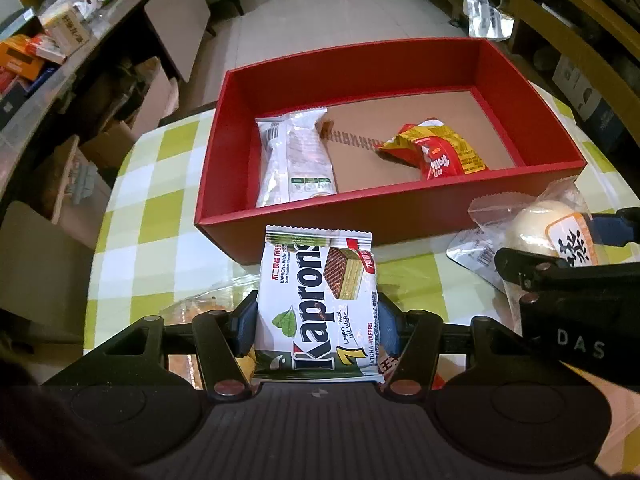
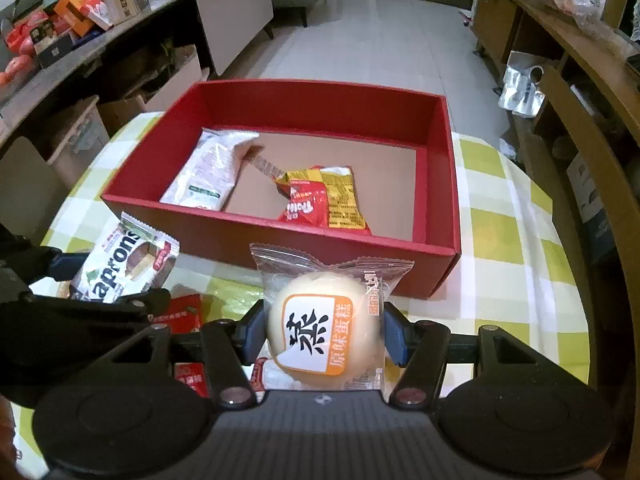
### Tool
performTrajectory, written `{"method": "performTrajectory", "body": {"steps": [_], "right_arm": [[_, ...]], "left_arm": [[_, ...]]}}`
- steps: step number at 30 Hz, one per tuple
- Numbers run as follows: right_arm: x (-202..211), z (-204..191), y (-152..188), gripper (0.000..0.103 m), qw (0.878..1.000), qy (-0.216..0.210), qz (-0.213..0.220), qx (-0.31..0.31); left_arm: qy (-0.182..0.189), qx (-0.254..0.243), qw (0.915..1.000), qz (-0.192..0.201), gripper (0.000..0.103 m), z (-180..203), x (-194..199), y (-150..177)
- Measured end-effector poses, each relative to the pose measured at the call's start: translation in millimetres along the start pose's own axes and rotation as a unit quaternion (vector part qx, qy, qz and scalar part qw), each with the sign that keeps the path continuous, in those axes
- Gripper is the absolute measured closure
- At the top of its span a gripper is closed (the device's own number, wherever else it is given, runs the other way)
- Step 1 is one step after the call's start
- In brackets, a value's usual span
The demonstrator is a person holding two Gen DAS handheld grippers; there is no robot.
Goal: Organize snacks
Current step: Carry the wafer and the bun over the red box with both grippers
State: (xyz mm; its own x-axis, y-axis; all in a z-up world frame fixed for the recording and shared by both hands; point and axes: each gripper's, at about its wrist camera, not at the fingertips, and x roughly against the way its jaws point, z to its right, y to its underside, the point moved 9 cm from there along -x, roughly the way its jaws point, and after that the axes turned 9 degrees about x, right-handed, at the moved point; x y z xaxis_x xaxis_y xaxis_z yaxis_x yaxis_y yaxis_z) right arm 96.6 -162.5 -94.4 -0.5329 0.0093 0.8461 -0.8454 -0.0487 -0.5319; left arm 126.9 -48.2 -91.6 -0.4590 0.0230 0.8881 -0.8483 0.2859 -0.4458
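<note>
My left gripper [image 1: 318,326] is shut on a white Kaprons wafer pack [image 1: 316,300], held just before the near wall of the red box [image 1: 384,216]. My right gripper [image 2: 324,334] is shut on a clear-wrapped steamed cake [image 2: 324,320], also just before the red box [image 2: 320,242]. The box holds a white snack packet [image 1: 294,158] at its left and a red-yellow packet [image 1: 440,154] in the middle; both also show in the right wrist view, the white packet [image 2: 212,170] and the red-yellow packet [image 2: 324,200]. The cake [image 1: 548,232] shows at the right of the left wrist view, the wafer pack [image 2: 124,268] at the left of the right wrist view.
The box stands on a round table with a green-checked cloth [image 1: 152,216]. A red packet [image 2: 184,316] and a clear-wrapped snack [image 1: 200,308] lie under the grippers. A cluttered counter [image 1: 48,52] runs along the left, wooden furniture [image 2: 580,92] on the right.
</note>
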Motion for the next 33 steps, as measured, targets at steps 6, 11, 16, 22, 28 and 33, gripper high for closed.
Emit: {"method": "performTrajectory", "body": {"steps": [6, 11, 16, 22, 28, 33], "right_arm": [[8, -1, -6, 0.039, 1.000, -0.005, 0.014, -0.006], [14, 2, -13, 0.039, 1.000, -0.007, 0.026, -0.012], [20, 6, -22, 0.039, 0.999, -0.009, 0.042, -0.024], [28, 15, -39, 0.039, 0.997, -0.001, 0.067, -0.037], [25, 22, -58, 0.039, 0.995, 0.004, 0.083, -0.050], [15, 29, -66, 0.039, 0.995, 0.006, 0.084, -0.062]], "left_arm": [[-0.001, 0.003, 0.9999, 0.010, 0.038, -3, 6, -3], [0.004, 0.006, 0.9998, 0.017, 0.038, -2, 11, -7], [0.011, 0.015, 0.9992, 0.035, 0.038, -2, 22, -18], [0.023, 0.039, 0.9976, 0.053, 0.038, -3, 31, -39], [0.027, 0.057, 0.9960, 0.063, 0.038, -2, 31, -56], [0.027, 0.069, 0.9955, 0.059, 0.038, -1, 19, -68]]}}
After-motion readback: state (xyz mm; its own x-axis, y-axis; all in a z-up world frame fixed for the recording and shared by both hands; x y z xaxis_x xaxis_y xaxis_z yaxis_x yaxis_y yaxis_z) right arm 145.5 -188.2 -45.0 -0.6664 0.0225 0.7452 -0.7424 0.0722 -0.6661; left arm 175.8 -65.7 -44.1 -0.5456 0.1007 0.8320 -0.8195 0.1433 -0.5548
